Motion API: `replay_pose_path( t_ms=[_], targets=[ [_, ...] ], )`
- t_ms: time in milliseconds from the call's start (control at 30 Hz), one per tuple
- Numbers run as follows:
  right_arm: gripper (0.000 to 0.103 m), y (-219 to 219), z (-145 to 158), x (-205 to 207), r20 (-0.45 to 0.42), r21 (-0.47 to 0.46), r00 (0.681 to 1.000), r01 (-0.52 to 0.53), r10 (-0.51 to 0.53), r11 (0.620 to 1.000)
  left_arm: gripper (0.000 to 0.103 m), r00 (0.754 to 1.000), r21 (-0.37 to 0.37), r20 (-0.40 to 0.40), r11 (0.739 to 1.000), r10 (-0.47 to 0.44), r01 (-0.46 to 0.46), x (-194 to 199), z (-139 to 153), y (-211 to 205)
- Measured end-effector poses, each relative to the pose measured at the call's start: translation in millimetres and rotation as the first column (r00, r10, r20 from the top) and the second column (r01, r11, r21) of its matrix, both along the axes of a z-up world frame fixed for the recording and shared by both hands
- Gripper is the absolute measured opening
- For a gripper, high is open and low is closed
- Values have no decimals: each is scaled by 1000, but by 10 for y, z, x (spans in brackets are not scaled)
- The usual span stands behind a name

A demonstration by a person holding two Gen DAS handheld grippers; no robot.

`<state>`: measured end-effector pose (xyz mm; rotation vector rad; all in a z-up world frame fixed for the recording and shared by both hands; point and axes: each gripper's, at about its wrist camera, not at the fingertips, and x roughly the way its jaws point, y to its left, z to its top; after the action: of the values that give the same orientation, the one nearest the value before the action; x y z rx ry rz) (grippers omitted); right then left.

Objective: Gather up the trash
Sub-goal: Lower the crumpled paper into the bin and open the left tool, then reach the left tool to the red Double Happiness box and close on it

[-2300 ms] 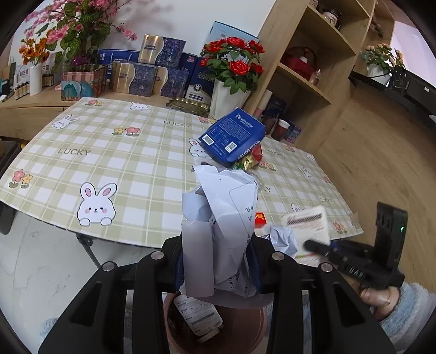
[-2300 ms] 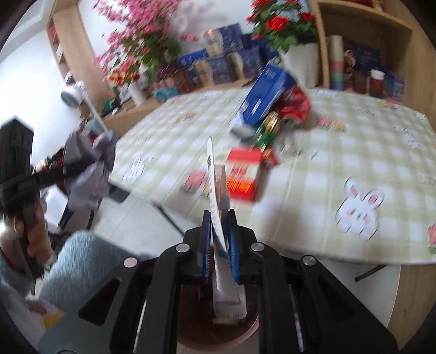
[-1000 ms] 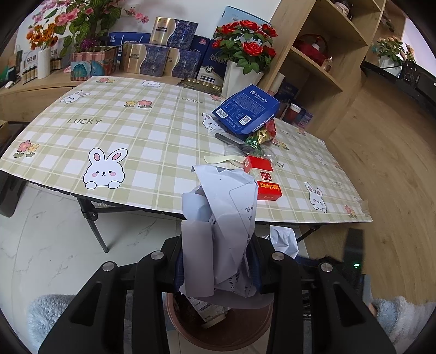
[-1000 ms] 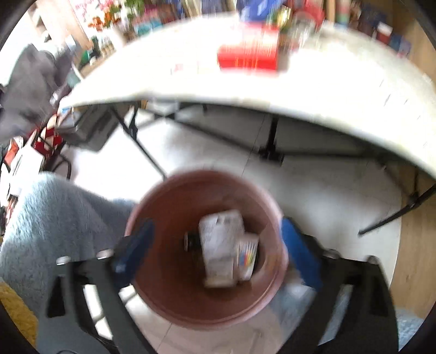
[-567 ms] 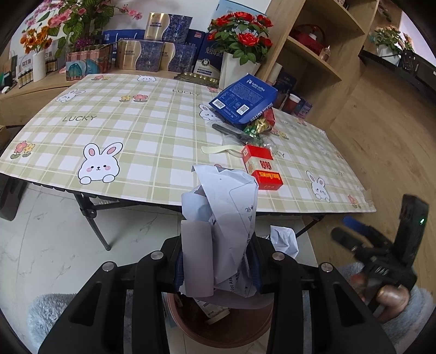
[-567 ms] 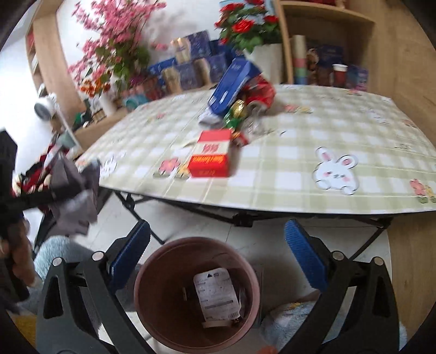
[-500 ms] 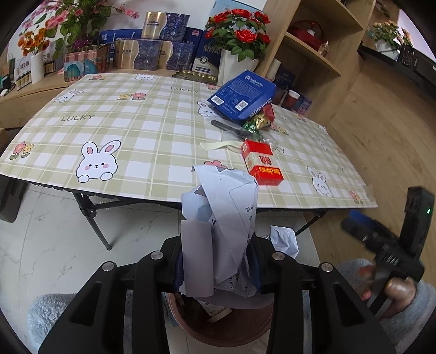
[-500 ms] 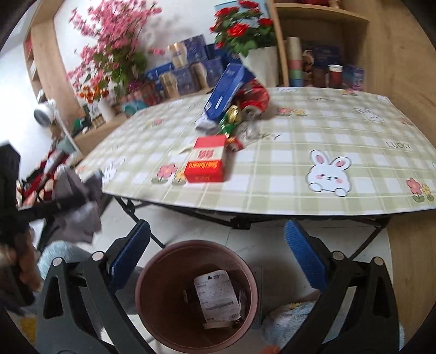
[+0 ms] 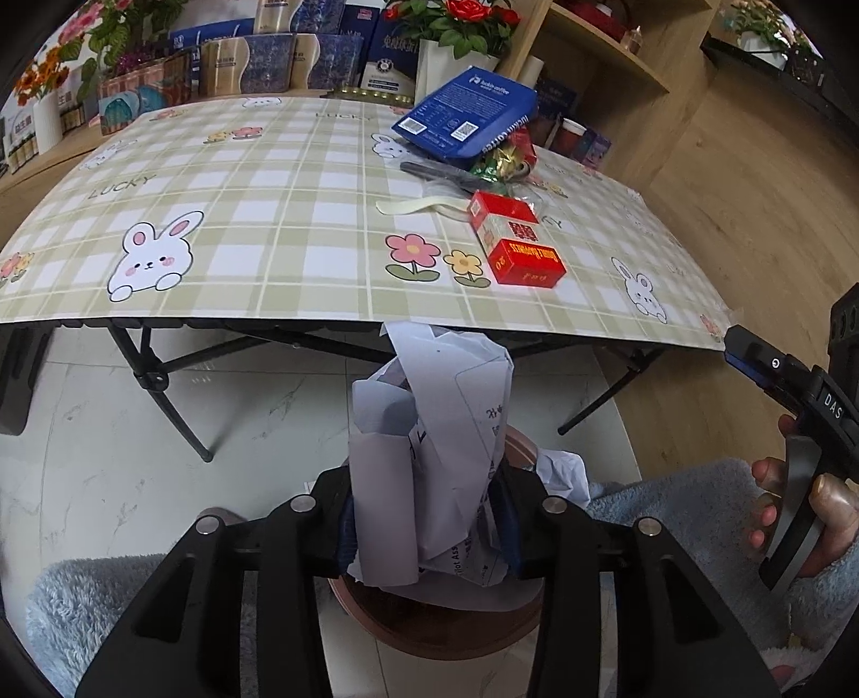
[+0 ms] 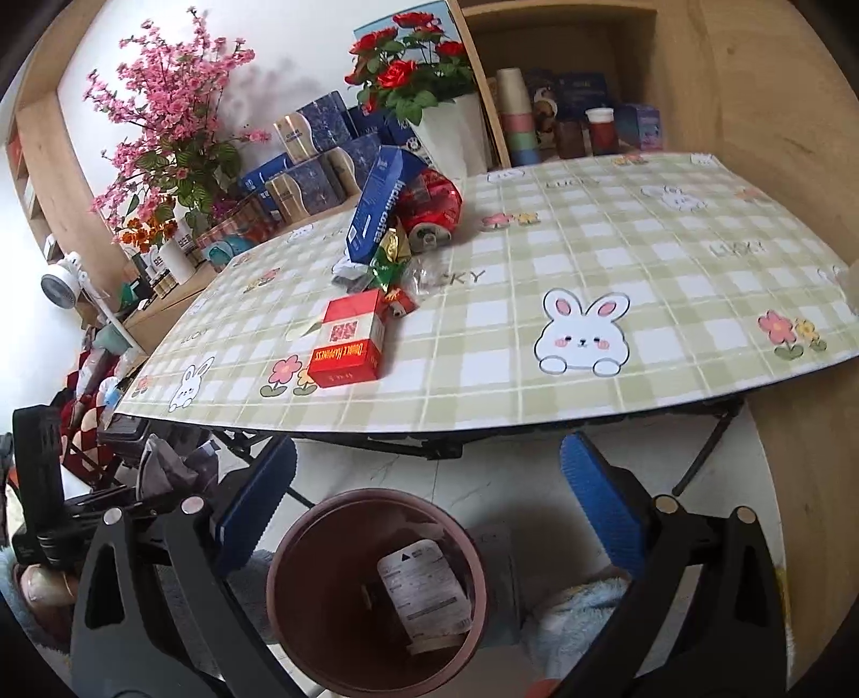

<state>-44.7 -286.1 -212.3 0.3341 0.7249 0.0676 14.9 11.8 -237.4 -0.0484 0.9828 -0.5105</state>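
While crumpled paper point(image 9: 429, 445) hides most of the bin point(image 9: 440, 633) lower centre | left fingers point(image 9: 343, 529) easing apart, paper between them | right gripper point(image 10: 429, 478) wide open, empty | right view shows bin point(image 10: 300, 580) interior, label inside | red box point(image 10: 346, 346) on desk point(image 10: 537, 300)

The left gripper point(image 9: 429, 529) points steeply downward, its jaws just easing apart while crumpled paper point(image 9: 429, 429) sits between the pads. The right gripper point(image 10: 429, 483) tilts downward, jaws spread wide and empty.

A lived-in home room: a folding table point(image 10: 671, 300) in a bunny-print checked cloth, vases of artificial flowers point(image 10: 161, 129), wooden shelves point(image 9: 601, 48) stacked with gift boxes point(image 9: 279, 59)
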Motion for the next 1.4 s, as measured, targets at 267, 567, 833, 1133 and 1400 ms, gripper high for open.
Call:
replay_pose_path(
  t_ms=[267, 567, 833, 1133, 1400],
  targets=[
    [97, 18, 12, 11, -1, -12, 1000, -2, 2, 1000, 85, 999, -47, 38, 999, -24, 25, -53, 67, -45],
    [97, -26, 17, -17, 7, -23, 1000, 15, -14, 1000, 97, 986, -24, 145, 996, 87, -85, -40, 247, 96],
    [97, -91, 65, -24, 45, -10, 999, 31, -31, 999, 97, 967, -19, 185, 985, 173, -172, 41, 340, 272],
    [97, -35, 53, 42, 40, -43, 999, 7, -5, 999, 97, 971, 18, 207, 991, 123, -129, 157, 397, 89],
    [97, -25, -12, 130, 20, -44, 1000, -18, 18, 999, 97, 977, 36, 210, 999, 30, -39, 402, 470, -448]
  ],
)
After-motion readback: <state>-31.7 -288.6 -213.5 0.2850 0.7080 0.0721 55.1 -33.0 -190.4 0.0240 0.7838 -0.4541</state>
